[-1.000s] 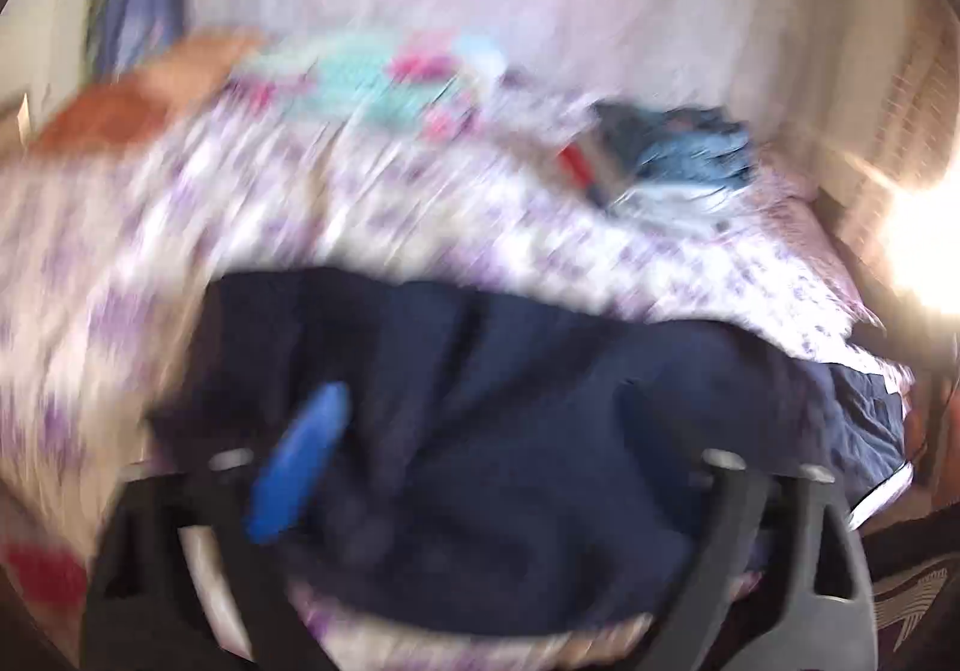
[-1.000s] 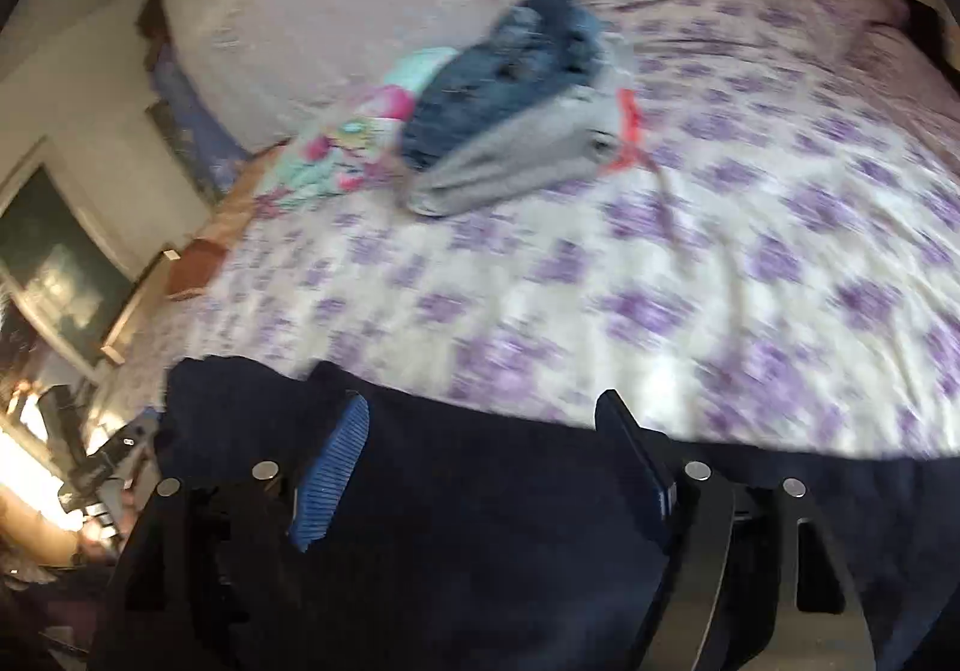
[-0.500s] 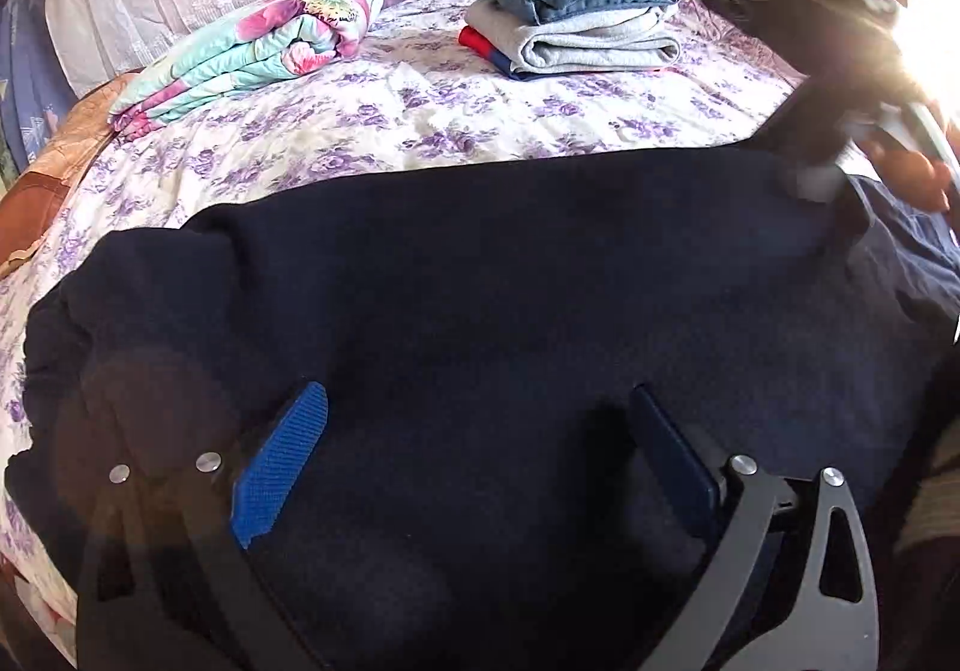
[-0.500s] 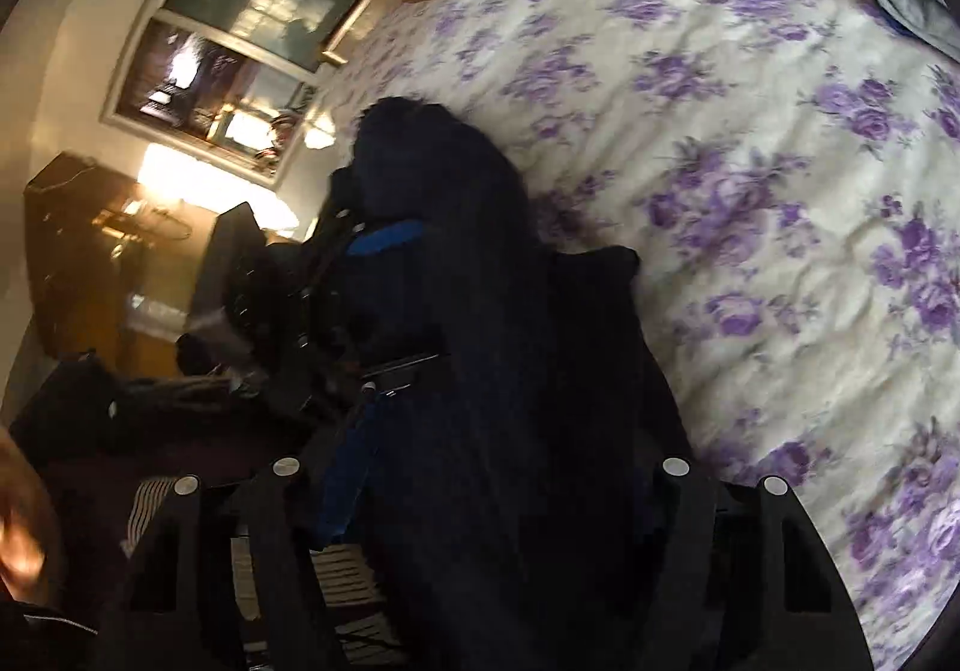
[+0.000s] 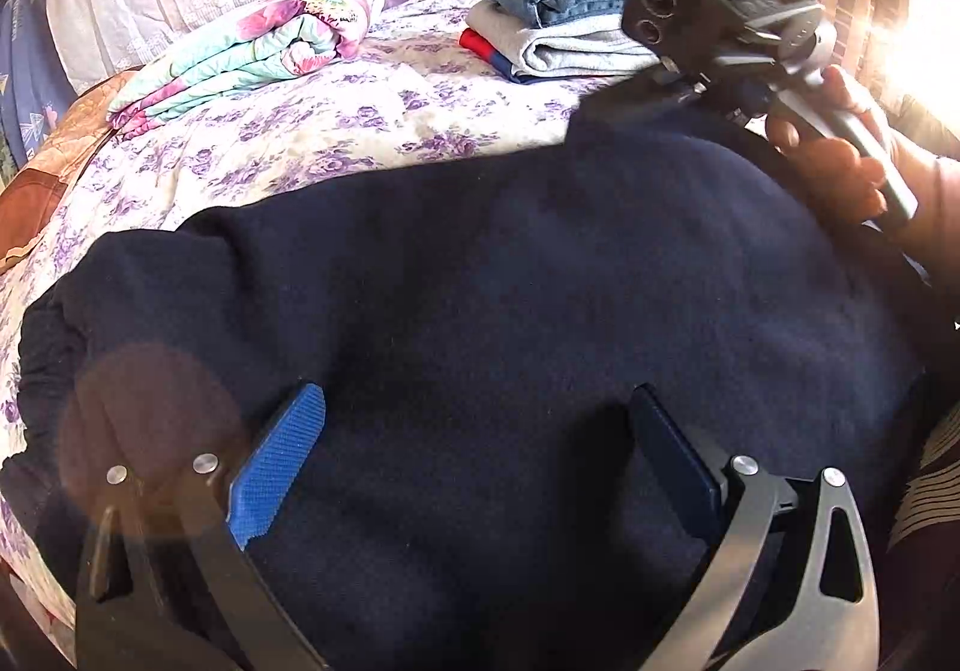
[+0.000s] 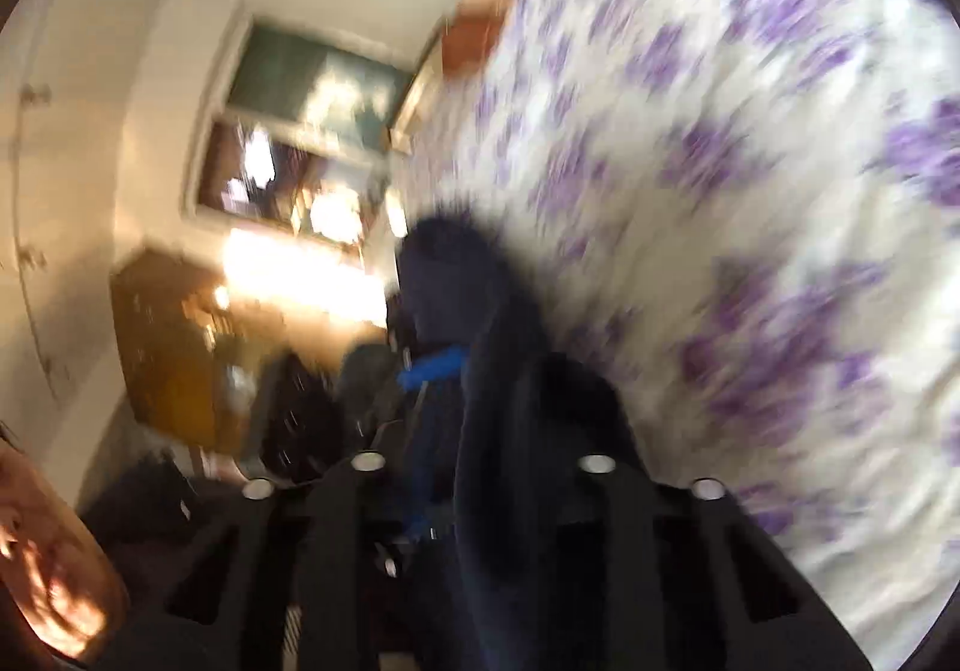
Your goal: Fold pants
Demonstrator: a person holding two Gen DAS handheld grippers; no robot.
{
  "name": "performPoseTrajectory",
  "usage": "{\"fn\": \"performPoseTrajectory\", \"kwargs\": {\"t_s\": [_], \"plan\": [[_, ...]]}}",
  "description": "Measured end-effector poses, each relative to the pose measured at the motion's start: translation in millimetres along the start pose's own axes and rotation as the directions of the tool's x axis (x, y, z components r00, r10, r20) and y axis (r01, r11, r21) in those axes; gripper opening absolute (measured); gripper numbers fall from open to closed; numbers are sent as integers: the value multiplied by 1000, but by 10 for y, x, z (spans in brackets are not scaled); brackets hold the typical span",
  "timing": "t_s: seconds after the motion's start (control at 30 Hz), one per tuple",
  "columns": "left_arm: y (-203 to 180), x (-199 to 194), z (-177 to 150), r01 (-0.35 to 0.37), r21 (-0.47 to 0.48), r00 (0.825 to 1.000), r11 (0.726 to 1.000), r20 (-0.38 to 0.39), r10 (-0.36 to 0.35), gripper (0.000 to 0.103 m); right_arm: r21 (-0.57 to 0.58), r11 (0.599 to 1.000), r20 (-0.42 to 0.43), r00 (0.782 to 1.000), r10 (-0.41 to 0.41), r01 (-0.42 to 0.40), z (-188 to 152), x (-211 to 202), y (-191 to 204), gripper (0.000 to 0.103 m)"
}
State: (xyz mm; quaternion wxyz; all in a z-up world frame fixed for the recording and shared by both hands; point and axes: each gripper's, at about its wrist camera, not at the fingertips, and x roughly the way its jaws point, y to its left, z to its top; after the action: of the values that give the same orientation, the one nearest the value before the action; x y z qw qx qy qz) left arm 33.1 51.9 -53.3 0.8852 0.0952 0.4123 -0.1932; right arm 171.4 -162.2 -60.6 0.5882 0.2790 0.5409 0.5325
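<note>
Since half a second ago the right gripper [image 6: 480,467] has swung toward the bed's far side and its jaws have just been closing; they now pinch a fold of the dark navy fleece pants [image 5: 510,311], which rises between them as a blurred ridge. The left gripper has held its place over that half second.

Nearest: the left gripper [image 5: 480,455] hovers low over the pants, jaws spread wide, blue ribbed pad [image 5: 279,467] on one side, nothing clamped. Whether the tips rest on the cloth I cannot tell.

The pants lie spread across the near part of the white bedspread with purple flowers [image 5: 372,125], one bunched end at the left edge of the left view.

At the right of that view, a hand [image 5: 840,161] grips the right gripper's handle at the pants' far edge.

Further back on the bedspread: a folded floral quilt in teal and pink [image 5: 252,59], and well apart from it a stack of folded clothes, blue jeans on top of a grey garment [image 5: 558,23].

Right view is heavily motion-blurred; a window [image 6: 300,131] shows beyond the bed.
</note>
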Motion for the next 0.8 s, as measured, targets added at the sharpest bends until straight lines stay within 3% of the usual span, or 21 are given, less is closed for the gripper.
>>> {"fn": "performPoseTrajectory", "kwargs": {"t_s": [0.03, 0.1, 0.2, 0.23, 0.3, 0.4, 0.57, 0.6, 0.63, 0.67, 0.7, 0.73, 0.77, 0.8], "plan": [[3, -5, -8, 3, -3, 1000, 1000, 4, -3, 98, -6, 999, 58, 998, 37, -37, -20, -153, -1, 4], [-5, -6, -14, 0, -1, 1000, 1000, 11, 0, 98, -71, 994, 87, 992, 92, -86, -88, -292, 90, 4], [-20, 6, -12, -11, 3, 1000, 1000, 11, 11, 98, -150, 986, 128, 990, -52, 71, -137, -277, 265, 4], [-22, 5, -13, -12, 1, 1000, 1000, 11, 12, 98, -139, 976, 170, 975, -142, 167, -114, -299, 258, 4], [-8, -3, -11, -6, -6, 1000, 1000, 13, 6, 98, -64, 938, 218, 922, -319, 340, -47, -330, 129, 3], [-8, 6, -10, -11, -13, 1000, 1000, 10, 11, 98, -31, 896, 190, 882, -430, 444, -17, -199, -20, 4], [4, -7, -8, -8, -16, 1000, 1000, 5, 8, 98, -36, 922, 146, 915, -377, 385, 148, -412, -2, 4], [7, -10, -8, -7, -15, 1000, 1000, 4, 7, 98, -55, 911, 144, 906, -398, 409, 136, -372, 53, 13], [11, -16, -9, -6, -13, 1000, 1000, 1, 7, 98, -63, 878, 182, 870, -458, 475, 132, -492, 135, 23], [16, -23, -14, -4, -11, 1000, 1000, 0, 4, 98, -52, 854, 225, 839, -496, 518, 122, -612, 178, 56], [20, -31, -21, -3, -7, 1000, 1000, 0, 3, 98, -24, 843, 268, 816, -512, 537, 89, -698, 198, 61], [19, -35, -23, -4, -5, 1000, 1000, 1, 4, 98, 25, 823, 322, 775, -544, 567, 61, -861, 227, 61], [16, -43, -23, -7, -3, 1000, 1000, 0, 7, 98, 64, 813, 352, 749, -561, 579, -18, -1026, 300, 61], [13, -55, -20, -9, -5, 1000, 1000, -1, 9, 98, 72, 816, 368, 746, -556, 573, -110, -1116, 383, 61]]}}
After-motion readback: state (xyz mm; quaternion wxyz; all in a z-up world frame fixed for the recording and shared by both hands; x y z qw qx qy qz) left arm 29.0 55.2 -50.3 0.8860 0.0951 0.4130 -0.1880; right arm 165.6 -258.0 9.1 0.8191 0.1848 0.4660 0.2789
